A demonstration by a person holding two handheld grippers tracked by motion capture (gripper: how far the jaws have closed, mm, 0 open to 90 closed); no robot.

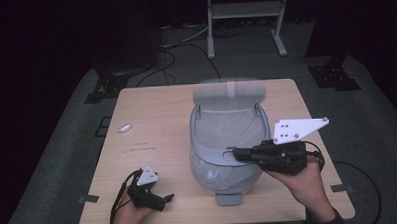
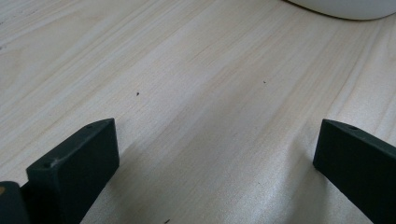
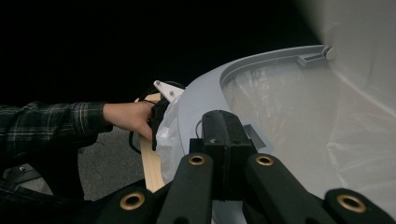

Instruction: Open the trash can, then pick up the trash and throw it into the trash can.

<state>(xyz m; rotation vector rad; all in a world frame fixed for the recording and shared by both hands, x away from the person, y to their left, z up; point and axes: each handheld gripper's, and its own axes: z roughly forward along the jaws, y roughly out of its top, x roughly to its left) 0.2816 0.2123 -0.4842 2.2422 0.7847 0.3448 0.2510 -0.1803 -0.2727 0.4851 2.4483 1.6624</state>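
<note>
A grey pedal bin [image 1: 223,173] lined with a clear plastic bag [image 1: 227,128] stands mid-table, its lid [image 1: 229,92] raised and blurred. My right gripper [image 1: 236,153] reaches in from the right, its tips over the bin's front rim [image 3: 201,93]. In the right gripper view the right gripper [image 3: 224,128] has its jaws pressed together, and I cannot tell whether they pinch anything. My left gripper [image 1: 165,197] rests on the table left of the bin. In its own view the left gripper [image 2: 215,158] stands wide open over bare wood, with the bin's base [image 2: 345,7] beyond.
The bin's foot pedal [image 1: 229,198] sticks out toward the table's front edge. A small white object [image 1: 124,128] lies at the left on the wooden table [image 1: 151,113]. A white frame [image 1: 243,10] and cables stand on the floor behind.
</note>
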